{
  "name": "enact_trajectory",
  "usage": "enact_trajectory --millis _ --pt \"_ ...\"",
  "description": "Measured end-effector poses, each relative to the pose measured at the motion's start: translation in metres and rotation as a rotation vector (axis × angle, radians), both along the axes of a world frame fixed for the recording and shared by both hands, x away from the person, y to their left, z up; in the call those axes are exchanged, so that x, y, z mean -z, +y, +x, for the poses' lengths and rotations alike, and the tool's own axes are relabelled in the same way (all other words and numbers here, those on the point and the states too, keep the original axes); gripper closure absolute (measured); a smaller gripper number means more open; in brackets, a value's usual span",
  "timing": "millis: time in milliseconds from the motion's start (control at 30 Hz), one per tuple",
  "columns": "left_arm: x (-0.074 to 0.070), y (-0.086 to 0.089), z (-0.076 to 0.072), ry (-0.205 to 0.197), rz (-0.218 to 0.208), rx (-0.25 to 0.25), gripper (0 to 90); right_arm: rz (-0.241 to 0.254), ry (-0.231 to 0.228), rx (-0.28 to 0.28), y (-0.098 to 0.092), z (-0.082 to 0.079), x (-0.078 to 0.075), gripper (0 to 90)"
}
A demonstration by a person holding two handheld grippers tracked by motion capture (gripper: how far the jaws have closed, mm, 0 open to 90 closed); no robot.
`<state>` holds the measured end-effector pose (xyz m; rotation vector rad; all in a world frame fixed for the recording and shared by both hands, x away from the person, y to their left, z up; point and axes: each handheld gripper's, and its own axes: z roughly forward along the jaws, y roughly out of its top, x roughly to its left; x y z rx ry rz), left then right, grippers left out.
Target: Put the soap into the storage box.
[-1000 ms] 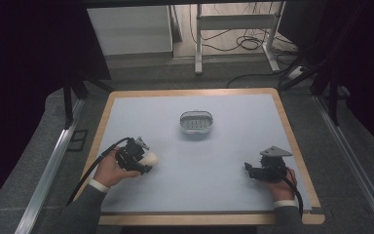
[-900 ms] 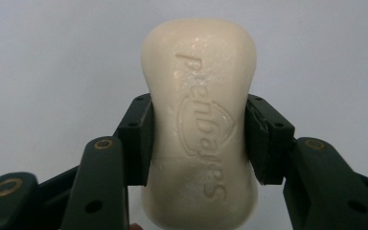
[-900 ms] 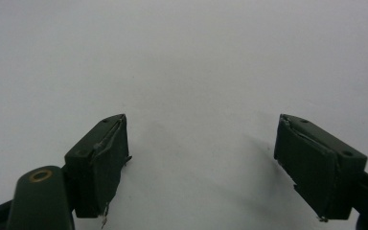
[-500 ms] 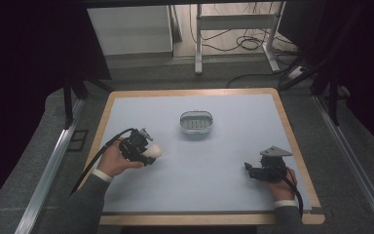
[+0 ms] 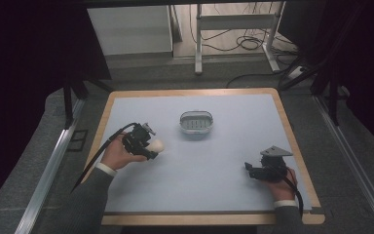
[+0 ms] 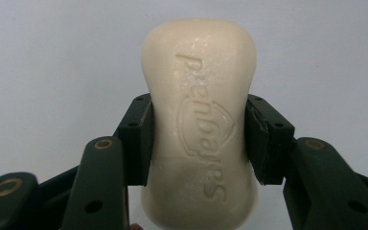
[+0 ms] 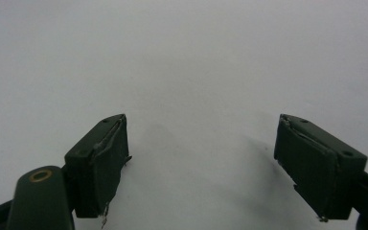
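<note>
A cream bar of soap (image 6: 201, 124) with embossed lettering is clamped between both black pads of my left gripper (image 6: 199, 139). In the high view that left gripper (image 5: 148, 146) sits at the left of the table, with the soap (image 5: 157, 145) sticking out of it toward the right, a little above the mat. A grey oval soap dish (image 5: 196, 122) stands at the table's middle back, to the right of and beyond the soap. My right gripper (image 5: 251, 170) rests near the front right, its jaws wide apart over bare mat (image 7: 199, 158).
The pale blue mat (image 5: 209, 165) covers a wooden-edged table (image 5: 292, 141). Dark floor, metal rails and a desk frame with cables surround the table at the back and sides.
My left gripper has carried the soap up the picture and slightly right, closer to the soap dish. The right gripper has stayed put.
</note>
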<state>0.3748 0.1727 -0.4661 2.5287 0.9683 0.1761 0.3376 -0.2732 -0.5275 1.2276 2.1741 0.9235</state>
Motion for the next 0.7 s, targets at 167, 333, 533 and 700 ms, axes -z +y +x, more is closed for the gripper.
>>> enact_trajectory --millis 167,333,533,700 --pt "-0.001 -0.002 0.009 0.007 0.004 0.005 49.9 0.001 -0.003 0.001 0.001 0.000 -0.001 18.9" --pt "-0.002 -0.005 0.017 0.005 0.013 0.007 49.9 0.010 -0.010 0.003 0.000 -0.001 -0.003 18.9" --pt "-0.004 -0.008 0.023 0.000 0.015 0.012 49.9 0.017 -0.013 0.001 -0.001 -0.001 -0.004 18.8" --pt "-0.007 -0.011 0.029 -0.006 0.019 0.018 49.9 0.023 -0.013 -0.008 0.000 -0.001 -0.004 18.7"
